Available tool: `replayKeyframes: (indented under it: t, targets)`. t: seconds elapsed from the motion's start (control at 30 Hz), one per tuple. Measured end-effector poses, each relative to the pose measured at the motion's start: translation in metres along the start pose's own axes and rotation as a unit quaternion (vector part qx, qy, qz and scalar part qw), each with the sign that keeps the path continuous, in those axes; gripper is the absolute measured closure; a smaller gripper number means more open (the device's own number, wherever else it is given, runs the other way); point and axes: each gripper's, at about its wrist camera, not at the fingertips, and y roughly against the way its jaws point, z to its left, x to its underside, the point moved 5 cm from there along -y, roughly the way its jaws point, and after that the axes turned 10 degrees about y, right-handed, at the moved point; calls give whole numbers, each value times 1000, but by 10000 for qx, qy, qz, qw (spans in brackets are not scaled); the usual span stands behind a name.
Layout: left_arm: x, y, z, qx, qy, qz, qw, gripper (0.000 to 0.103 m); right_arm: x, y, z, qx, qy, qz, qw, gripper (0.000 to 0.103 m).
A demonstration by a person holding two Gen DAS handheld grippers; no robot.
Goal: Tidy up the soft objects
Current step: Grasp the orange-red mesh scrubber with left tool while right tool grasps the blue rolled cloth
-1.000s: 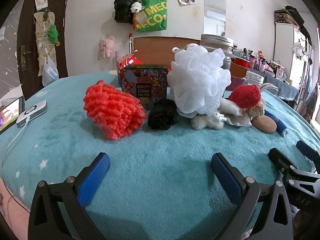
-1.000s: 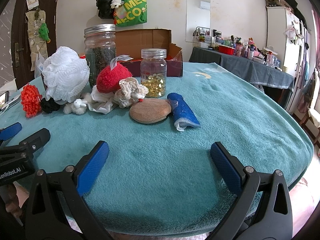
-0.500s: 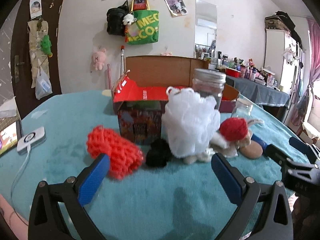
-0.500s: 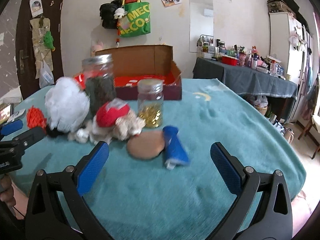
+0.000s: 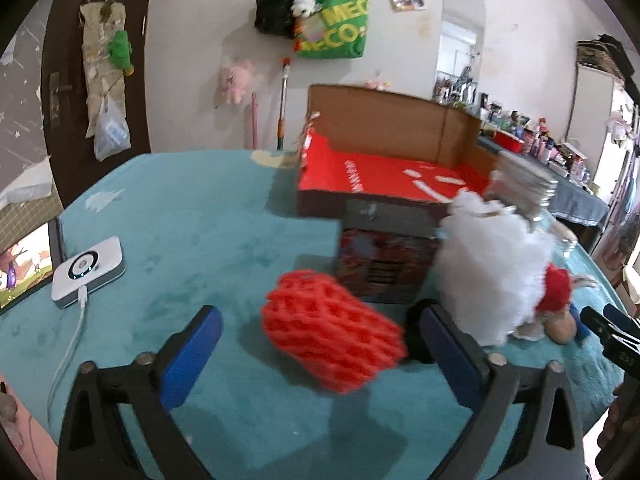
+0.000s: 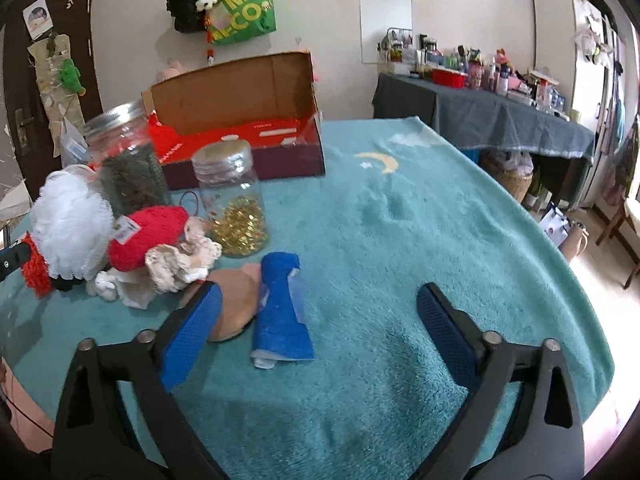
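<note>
A red mesh sponge (image 5: 332, 332) lies on the teal cloth, between and just ahead of my left gripper's (image 5: 316, 328) blue pads; its jaws are closing but do not touch it. A white bath pouf (image 5: 492, 268) stands to its right, with a red knitted ball (image 5: 556, 288) beyond. In the right wrist view the pouf (image 6: 70, 228), red ball (image 6: 146, 236), a cream crochet piece (image 6: 180, 260), a tan oval pad (image 6: 236, 304) and a blue rolled cloth (image 6: 282, 312) lie in a row. My right gripper (image 6: 318, 312) is closing around the blue roll without touching it.
An open cardboard box (image 6: 240, 120) with a red floor stands at the back of the table (image 6: 400, 240). Two glass jars (image 6: 236, 200) and a printed tin (image 5: 388, 260) stand among the soft things. A white charger (image 5: 88, 272) and a tablet lie at the left edge.
Both grippers rose and came forward over the table. The red sponge now sits between the left jaws and the blue roll between the right jaws. Both pairs of jaws stand slightly narrower.
</note>
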Motion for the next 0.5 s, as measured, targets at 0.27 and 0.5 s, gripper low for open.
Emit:
replayKeyframes:
  t: [0.27,0.5]
  targets:
    - [3,-4,0,263,-56,123,9996,55,4,-2,8,-818,-227,-11,9964,83]
    - [-3,14,-14,506,-241,-21,9984,67,-11,19,12,-827,-120,-354,9959,85]
